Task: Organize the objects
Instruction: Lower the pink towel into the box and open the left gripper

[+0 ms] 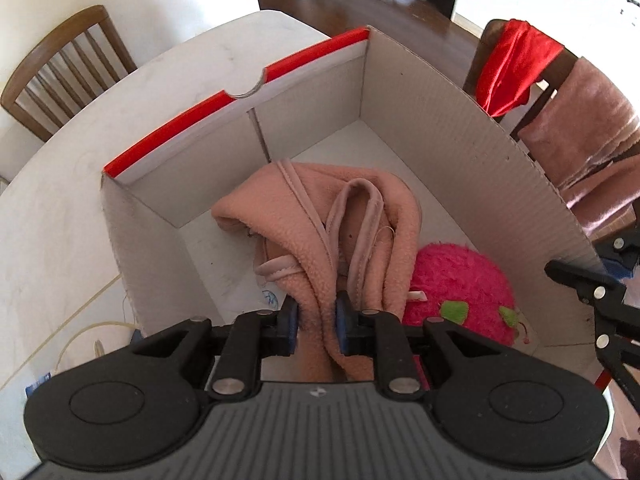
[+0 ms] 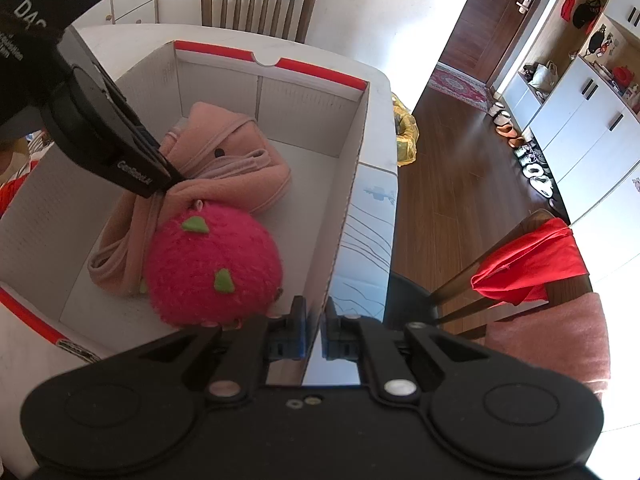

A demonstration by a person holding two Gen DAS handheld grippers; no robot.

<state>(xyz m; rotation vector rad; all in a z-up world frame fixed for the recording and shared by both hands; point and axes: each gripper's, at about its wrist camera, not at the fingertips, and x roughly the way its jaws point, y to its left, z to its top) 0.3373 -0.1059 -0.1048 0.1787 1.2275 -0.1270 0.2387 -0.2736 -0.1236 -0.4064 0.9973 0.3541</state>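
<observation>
Pink fleece garment (image 1: 304,220): we find it heaped inside the white cardboard box (image 1: 420,120), against the long wall away from the right gripper and running toward the box's middle; one fold rises between the left pads.
Garment trim: we note paler binding strips looping over the top of the heap.
Plush toy (image 2: 212,268): we log a round magenta ball with green patches, on the box floor, touching the garment, in the corner nearest the right gripper.
Left gripper (image 1: 317,326): we see it pointing steeply down into the box, blue pads close together with the fleece fold pinched between them; no slack shows at either pad.
Right gripper (image 2: 316,334): we see its pads pressed nearly together on the near box wall, one inside the box, one outside, the cardboard edge standing between them.
Box: open top, red strip along the far rim with a thumb notch, corrugated walls; the floor at the far end is bare.
Table (image 1: 60,200): white, with the box on it near its right edge as the right wrist view shows it.
Cable (image 1: 80,336): we note a pale cord on the table just outside the box's left wall.
Chairs: one wooden slat-back chair (image 2: 256,4) beyond the table's far side; another (image 1: 532,76) beside the box's right wall, draped with a red cloth (image 1: 512,68) and a pink towel (image 1: 588,140).
Floor: dark wood, with shoes (image 2: 532,160) lined along white cabinets.
</observation>
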